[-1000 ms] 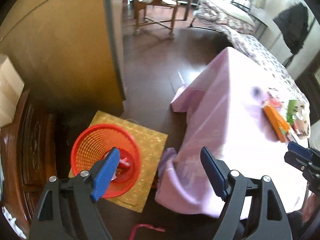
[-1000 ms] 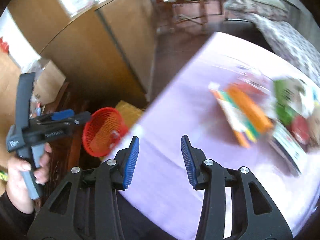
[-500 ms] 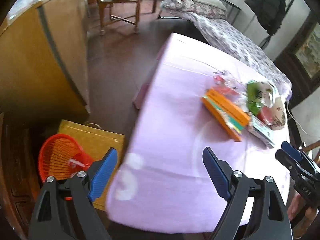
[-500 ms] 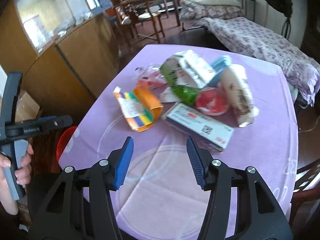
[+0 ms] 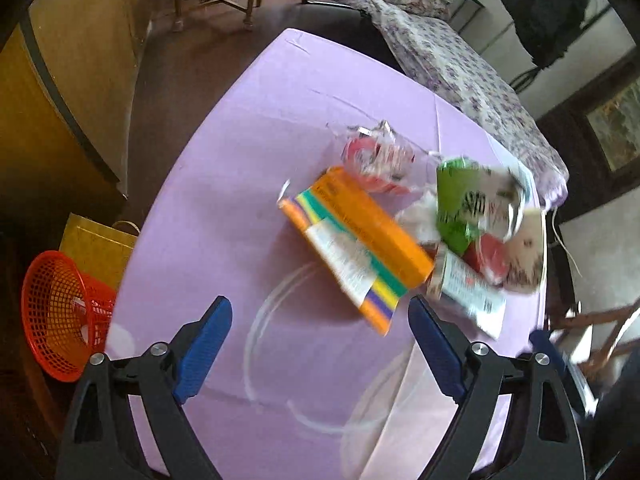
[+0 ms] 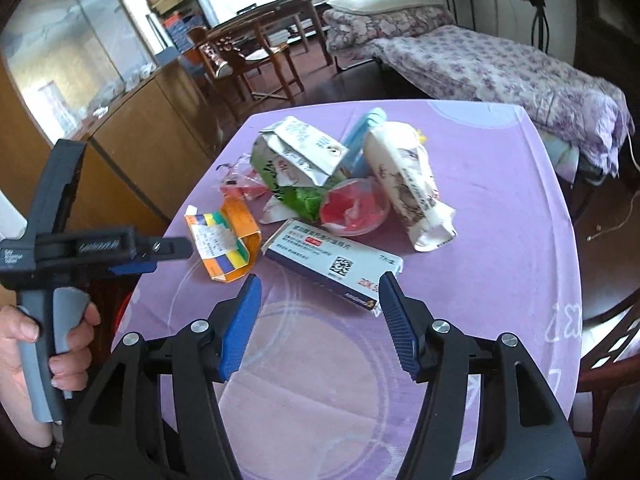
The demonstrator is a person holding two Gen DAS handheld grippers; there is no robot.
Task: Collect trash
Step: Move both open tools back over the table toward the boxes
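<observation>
Both my sets of fingers are empty and opening. Nearly everything remains: the trash pile (image 6: pixel 320 184), orange carton (image 5: pixel 356 244) included, still sits mid-counter (image 6: pixel 500 240); the red basket (image 5: pixel 60 316) on the floor holds little.

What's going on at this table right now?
A person holds a gripper in each hand over a table with a purple cloth, where a heap of trash lies: an orange box, a white and blue box, a green carton and a red lidded cup. The left gripper and right gripper are both empty, jaws opening. A red basket waits on the floor beside the table.
</observation>
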